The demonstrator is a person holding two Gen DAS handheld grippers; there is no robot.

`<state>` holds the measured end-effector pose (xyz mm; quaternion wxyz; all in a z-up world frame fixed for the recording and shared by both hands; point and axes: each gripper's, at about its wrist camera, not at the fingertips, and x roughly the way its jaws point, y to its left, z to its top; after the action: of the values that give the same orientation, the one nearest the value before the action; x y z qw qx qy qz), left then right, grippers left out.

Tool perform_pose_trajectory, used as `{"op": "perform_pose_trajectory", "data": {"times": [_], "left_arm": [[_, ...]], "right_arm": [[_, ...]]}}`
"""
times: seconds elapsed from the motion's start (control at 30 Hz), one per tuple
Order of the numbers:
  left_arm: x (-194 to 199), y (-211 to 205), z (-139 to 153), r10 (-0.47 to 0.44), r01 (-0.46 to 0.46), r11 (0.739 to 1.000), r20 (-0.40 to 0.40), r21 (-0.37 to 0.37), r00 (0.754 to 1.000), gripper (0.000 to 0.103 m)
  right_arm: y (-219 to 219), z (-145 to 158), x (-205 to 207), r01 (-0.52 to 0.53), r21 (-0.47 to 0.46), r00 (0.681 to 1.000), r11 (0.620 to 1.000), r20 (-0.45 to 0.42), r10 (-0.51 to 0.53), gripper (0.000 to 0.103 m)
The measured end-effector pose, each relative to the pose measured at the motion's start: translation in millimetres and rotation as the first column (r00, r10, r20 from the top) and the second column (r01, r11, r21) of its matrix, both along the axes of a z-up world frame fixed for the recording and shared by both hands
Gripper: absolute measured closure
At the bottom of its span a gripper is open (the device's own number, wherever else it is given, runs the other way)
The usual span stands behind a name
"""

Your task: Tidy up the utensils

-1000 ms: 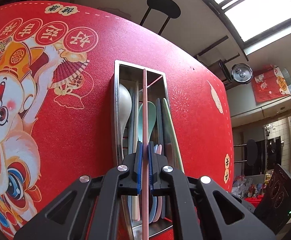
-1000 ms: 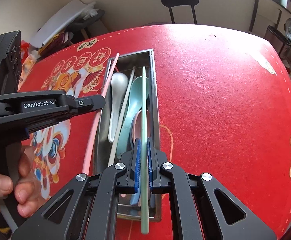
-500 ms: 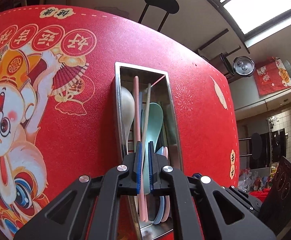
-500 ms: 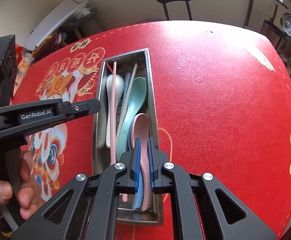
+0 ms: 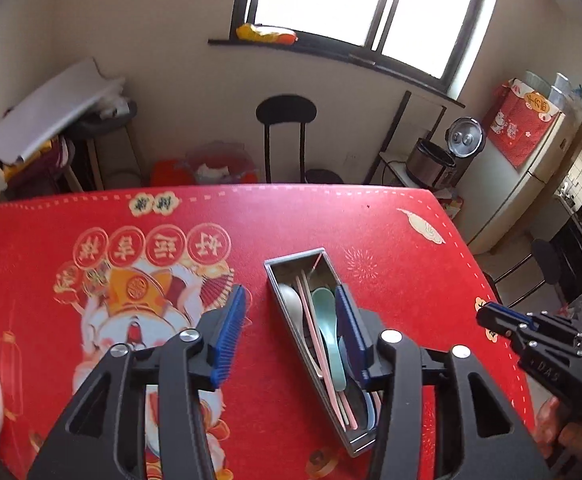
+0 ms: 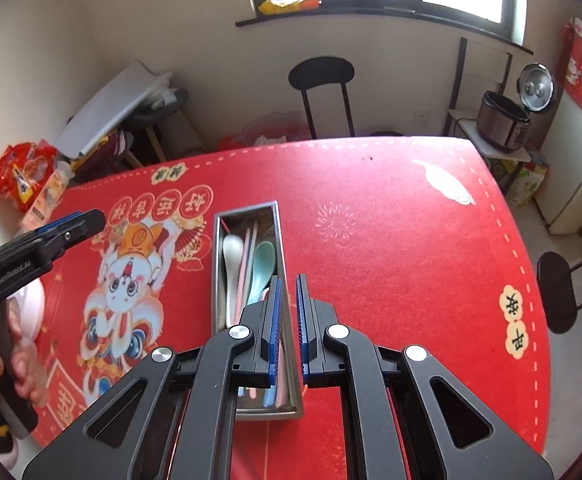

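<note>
Left gripper (image 5: 289, 306) opening, nothing between its jaws, right gripper (image 6: 287, 296) nearly together and empty, both above the steel tray (image 6: 285, 240) of spoons and chopsticks on the red tablecloth (image 6: 391, 240); only the right view shows the snack packets (image 6: 23, 176).

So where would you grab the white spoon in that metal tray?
Probably take the white spoon by its slim handle, from straight above. It lies flat along the left wall of the tray, bowl at the far end, and the walls block any sideways approach.
</note>
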<state>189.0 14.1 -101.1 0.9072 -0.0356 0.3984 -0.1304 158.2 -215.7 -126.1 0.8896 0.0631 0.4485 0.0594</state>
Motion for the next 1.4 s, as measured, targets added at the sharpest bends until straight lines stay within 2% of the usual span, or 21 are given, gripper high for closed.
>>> {"op": "perform_pose_trajectory", "data": {"times": [0.03,0.13,0.17,0.23,0.27,0.33,0.37,0.4,0.5,0.6,0.87,1.0,1.17,1.4], "left_arm": [[-10,4,13,-0.004,0.004,1.000,0.040,0.005,0.999,0.046],[-40,16,46,-0.009,0.008,1.000,0.142,0.011,0.990,0.021],[-51,18,58,-0.004,0.001,1.000,0.178,0.018,0.984,0.009],[-74,22,77,-0.005,-0.002,1.000,0.251,0.029,0.968,0.006],[-84,23,84,-0.010,-0.001,0.999,0.273,0.039,0.962,0.006],[-99,24,96,-0.013,-0.001,0.999,0.302,0.045,0.953,0.006],[-106,25,100,-0.011,-0.003,0.999,0.316,0.044,0.949,0.006],[-113,25,104,-0.006,-0.008,0.999,0.330,0.040,0.944,0.006],[-130,26,111,0.000,-0.018,0.999,0.356,0.046,0.935,0.006],[-142,25,114,0.012,-0.038,0.997,0.365,0.063,0.931,0.006],[-152,23,110,-0.008,0.002,1.000,0.326,0.019,0.946,0.006],[-153,18,105,-0.019,0.012,1.000,0.312,0.026,0.950,0.006],[-160,10,103,-0.043,0.027,0.998,0.329,0.054,0.943,0.006],[-162,5,102,-0.037,0.017,0.998,0.328,0.064,0.944,0.006]], "right_arm": [[-1,12,-9,0.008,-0.007,0.999,1.000,0.031,-0.008,0.095],[-3,45,-35,0.032,-0.019,0.993,0.999,0.114,-0.029,0.094],[-4,55,-44,0.039,-0.019,0.990,0.999,0.138,-0.036,0.088],[-8,73,-63,0.061,-0.030,0.980,0.998,0.193,-0.054,0.056],[-10,82,-73,0.073,-0.032,0.972,0.997,0.226,-0.064,0.035],[-12,97,-93,0.102,-0.043,0.955,0.994,0.285,-0.086,0.032],[-12,102,-100,0.130,-0.064,0.949,0.989,0.298,-0.105,0.022],[-14,107,-108,0.165,-0.076,0.941,0.983,0.312,-0.134,0.016],[-19,116,-129,0.216,-0.050,0.920,0.975,0.345,-0.186,0.016],[-20,118,-142,0.273,-0.070,0.908,0.959,0.348,-0.233,0.015],[-30,111,-160,0.336,-0.046,0.882,0.941,0.365,-0.297,0.015],[-27,109,-164,0.335,-0.065,0.883,0.940,0.369,-0.289,0.015],[-25,107,-168,0.337,-0.078,0.882,0.938,0.375,-0.285,0.015],[-24,110,-174,0.349,-0.084,0.877,0.933,0.381,-0.293,0.015]]}}
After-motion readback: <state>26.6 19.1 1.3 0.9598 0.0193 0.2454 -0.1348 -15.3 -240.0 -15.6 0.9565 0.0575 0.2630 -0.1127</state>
